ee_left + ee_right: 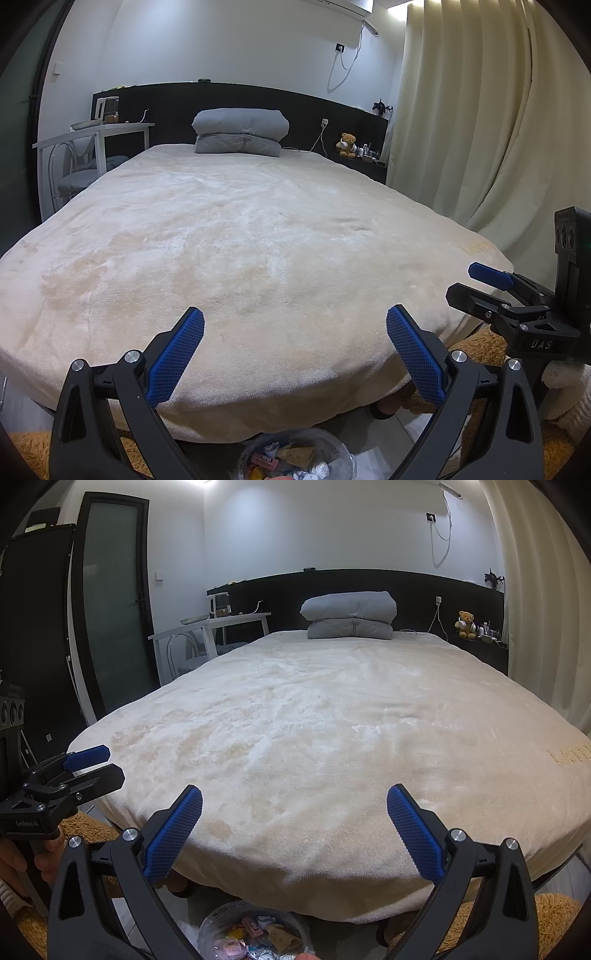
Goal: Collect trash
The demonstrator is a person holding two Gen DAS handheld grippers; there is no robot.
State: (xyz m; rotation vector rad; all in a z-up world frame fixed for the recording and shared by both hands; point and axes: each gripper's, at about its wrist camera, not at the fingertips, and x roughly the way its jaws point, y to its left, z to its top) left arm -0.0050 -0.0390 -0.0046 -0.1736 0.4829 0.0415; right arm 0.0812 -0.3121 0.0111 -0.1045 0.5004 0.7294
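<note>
Tools, left (pixel 295 325) and right (pixel 294 803), are hovering released above the trash bin (pixel 295 458); bed (pixel 258 240) beyond looks cleared, likely finishing.

Home bedroom. Big bed (pixel 332 738) w/ cream plush blanket fills the room, folded grey duvet (pixel 349 614) at the black headboard (pixel 417 587). Teddy bear (pixel 466 624) on bedside shelf, white desk (pixel 214 626) & chair at far side, cream curtains (pixel 461 129), wall AC unit (pixel 347 5), frosted-glass door (pixel 110 602), fuzzy tan rug (pixel 26 454) on floor.
</note>
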